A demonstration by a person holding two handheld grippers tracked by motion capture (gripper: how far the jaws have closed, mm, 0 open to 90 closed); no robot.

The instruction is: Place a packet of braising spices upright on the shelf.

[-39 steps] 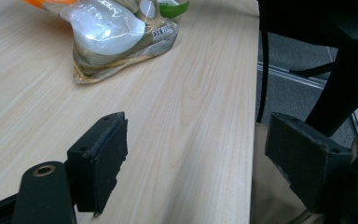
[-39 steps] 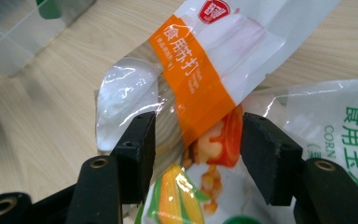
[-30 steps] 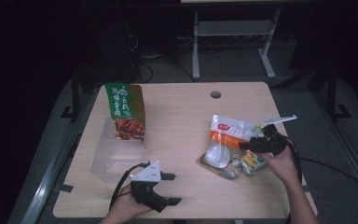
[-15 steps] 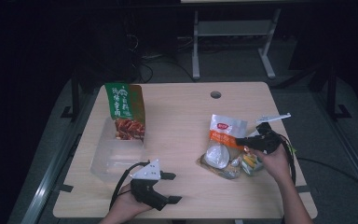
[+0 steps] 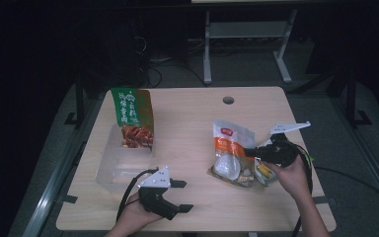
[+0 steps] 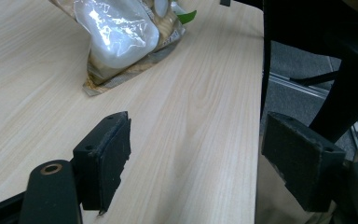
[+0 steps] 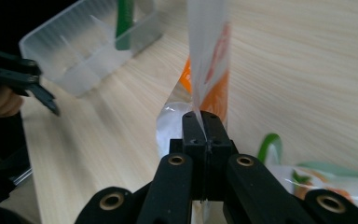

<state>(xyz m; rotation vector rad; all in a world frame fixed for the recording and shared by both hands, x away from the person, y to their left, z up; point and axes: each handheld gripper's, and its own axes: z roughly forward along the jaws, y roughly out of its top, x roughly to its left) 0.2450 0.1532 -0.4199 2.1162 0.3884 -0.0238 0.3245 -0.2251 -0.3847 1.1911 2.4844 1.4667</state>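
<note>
So the right gripper [image 5: 249, 151] has just clamped its jaws down on the edge of the orange-and-white snack bag [image 5: 231, 153], pinching the thin plastic flat between the pads [image 7: 193, 128], and the bag sits on the right half of the wooden table [image 5: 192, 123] with another packet [image 5: 262, 172] tucked just beside it (can't really make out what that one is, too small). The left gripper [image 5: 182, 196] hovers near the front edge with its jaws spread wide and nothing between them, right next to the clear plastic tray [image 5: 112, 170] that has the green bag [image 5: 132, 116] standing in it.
</note>
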